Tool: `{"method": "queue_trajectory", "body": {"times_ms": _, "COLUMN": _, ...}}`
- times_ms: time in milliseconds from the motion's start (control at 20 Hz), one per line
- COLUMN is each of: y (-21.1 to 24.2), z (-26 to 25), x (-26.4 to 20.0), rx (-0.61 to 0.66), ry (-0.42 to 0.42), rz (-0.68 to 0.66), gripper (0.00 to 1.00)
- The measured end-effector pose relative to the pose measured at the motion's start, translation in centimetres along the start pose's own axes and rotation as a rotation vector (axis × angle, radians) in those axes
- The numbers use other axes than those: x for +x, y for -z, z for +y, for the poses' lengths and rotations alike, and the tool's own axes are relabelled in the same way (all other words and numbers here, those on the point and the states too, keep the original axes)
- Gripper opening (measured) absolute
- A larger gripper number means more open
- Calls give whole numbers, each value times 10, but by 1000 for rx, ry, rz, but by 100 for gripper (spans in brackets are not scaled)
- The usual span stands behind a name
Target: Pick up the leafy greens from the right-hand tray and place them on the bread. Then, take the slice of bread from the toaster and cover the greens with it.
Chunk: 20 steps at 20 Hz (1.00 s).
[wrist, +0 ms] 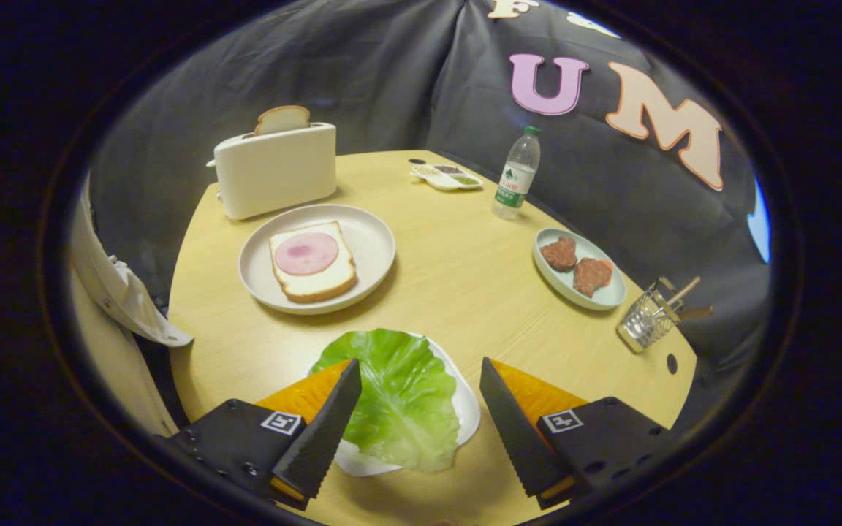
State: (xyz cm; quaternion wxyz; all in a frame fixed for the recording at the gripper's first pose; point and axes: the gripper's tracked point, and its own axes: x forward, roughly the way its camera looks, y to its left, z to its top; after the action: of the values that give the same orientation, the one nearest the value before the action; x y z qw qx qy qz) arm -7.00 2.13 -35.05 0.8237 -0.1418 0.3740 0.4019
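Leafy greens (399, 394), 1 leaf, lie between the 2 spread fingers (322, 431).

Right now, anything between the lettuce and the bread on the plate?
No. In the gripper view only bare table separates the lettuce, lying between the open fingers, from the plate holding the bread.

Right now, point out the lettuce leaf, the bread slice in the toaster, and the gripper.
lettuce leaf (399, 398), gripper view, middle of the leaf.
bread slice in the toaster (283, 119), gripper view, its exposed top.
gripper (421, 398), gripper view, midway between its open fingertips, over the leaf.
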Motion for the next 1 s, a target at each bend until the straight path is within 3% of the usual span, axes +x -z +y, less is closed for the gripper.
{"method": "queue_trajectory", "body": {"times_ms": 400, "y": 33, "z": 13, "x": 21, "rx": 55, "ry": -39, "rz": 98, "gripper": 100}}
{"method": "queue_trajectory", "body": {"times_ms": 900, "y": 44, "z": 14, "x": 25, "rx": 171, "ry": -54, "rz": 126, "gripper": 98}}
{"method": "queue_trajectory", "body": {"times_ms": 1000, "y": 44, "z": 16, "x": 26, "rx": 167, "ry": -52, "rz": 132, "gripper": 82}}
